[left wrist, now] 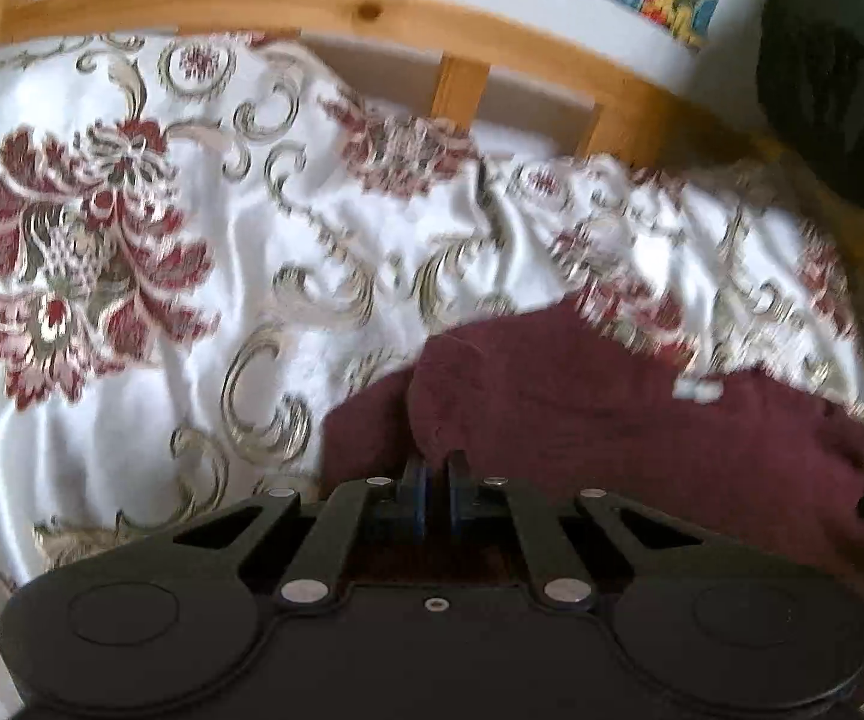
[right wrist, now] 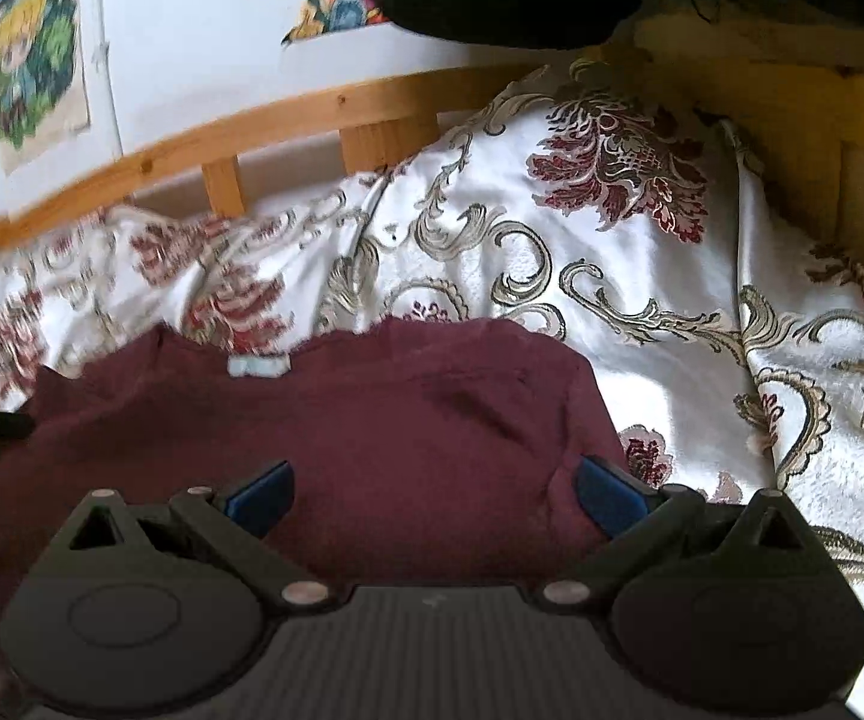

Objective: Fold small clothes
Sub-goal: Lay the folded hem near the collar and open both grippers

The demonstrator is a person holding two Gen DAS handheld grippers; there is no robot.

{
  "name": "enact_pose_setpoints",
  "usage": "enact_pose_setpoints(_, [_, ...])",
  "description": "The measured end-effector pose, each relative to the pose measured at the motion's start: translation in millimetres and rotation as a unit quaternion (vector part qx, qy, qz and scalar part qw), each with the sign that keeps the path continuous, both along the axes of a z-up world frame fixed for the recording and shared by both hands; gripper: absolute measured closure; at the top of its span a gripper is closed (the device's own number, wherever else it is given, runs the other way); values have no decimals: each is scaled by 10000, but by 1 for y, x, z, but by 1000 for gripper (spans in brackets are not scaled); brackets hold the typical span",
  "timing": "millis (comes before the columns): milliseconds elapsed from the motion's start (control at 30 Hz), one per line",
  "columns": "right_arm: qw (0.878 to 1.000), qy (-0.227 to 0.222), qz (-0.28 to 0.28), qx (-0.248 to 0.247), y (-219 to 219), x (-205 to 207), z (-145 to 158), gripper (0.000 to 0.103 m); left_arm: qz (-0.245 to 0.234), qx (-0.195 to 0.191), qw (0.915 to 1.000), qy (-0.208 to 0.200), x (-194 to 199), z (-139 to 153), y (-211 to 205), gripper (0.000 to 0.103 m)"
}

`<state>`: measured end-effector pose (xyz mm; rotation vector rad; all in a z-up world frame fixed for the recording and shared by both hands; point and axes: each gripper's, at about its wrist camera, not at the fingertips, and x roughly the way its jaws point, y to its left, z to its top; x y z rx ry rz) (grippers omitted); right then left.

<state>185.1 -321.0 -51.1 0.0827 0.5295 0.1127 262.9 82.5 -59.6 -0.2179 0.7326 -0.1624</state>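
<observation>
I can read no text, brand, number or sign anywhere in either view. The small pale label (right wrist: 258, 365) sewn at the far edge of the maroon garment (right wrist: 336, 438) on the bed is too blurred to show any writing. The colourful pictures (right wrist: 30, 54) on the wall beyond the bed's wooden rail (right wrist: 288, 114) show only patterns, no lettering I can make out.
</observation>
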Motion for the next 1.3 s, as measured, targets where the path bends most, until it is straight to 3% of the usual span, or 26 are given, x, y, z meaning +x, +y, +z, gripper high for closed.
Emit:
enact_pose_setpoints(200, [9909,21,97,-1339,29,-2,-16,1,5,177,9998,41,-2,-19,-4,96])
enact_pose_setpoints(400, [9856,-233,-470,-1609,36,-10,-23,1,144,148,9997,-122,-9,-18,-6,92])
enact_pose_setpoints(533, [9861,-211,-476,-1579,36,-11,-23,1,69,168,9994,-298,-16,-11,-9,78])
enact_pose_setpoints(600, [9869,-204,-471,-1531,34,-11,-23,1,-79,231,9990,-377,-17,-8,-12,63])
enact_pose_setpoints(667, [9872,-195,-463,-1515,34,-11,-23,1,-190,320,9982,-460,-16,-4,-18,38])
enact_pose_setpoints(800, [9876,-185,-450,-1494,34,-11,-22,1,-602,939,9915,-674,-4,4,-37,35])
enact_pose_setpoints(933, [9882,-177,-431,-1460,32,-10,-22,1,-885,1713,9802,-446,19,-2,-59,39])
enact_pose_setpoints(967, [9884,-177,-426,-1447,32,-10,-22,1,-837,1730,9807,-359,26,-4,-60,54])
enact_pose_setpoints(1067, [9891,-180,-406,-1405,31,-11,-22,1,-679,1587,9843,-369,35,-4,-51,83])
enact_pose_setpoints(1133, [9894,-183,-406,-1380,31,-12,-22,1,-743,1676,9816,-529,34,-1,-51,94])
enact_pose_setpoints(1200, [9898,-191,-405,-1356,30,-12,-21,1,-689,1738,9795,-743,30,4,-49,96])
enact_pose_setpoints(1300, [9899,-205,-445,-1334,29,-13,-20,1,-435,1488,9853,-712,31,5,-37,96])
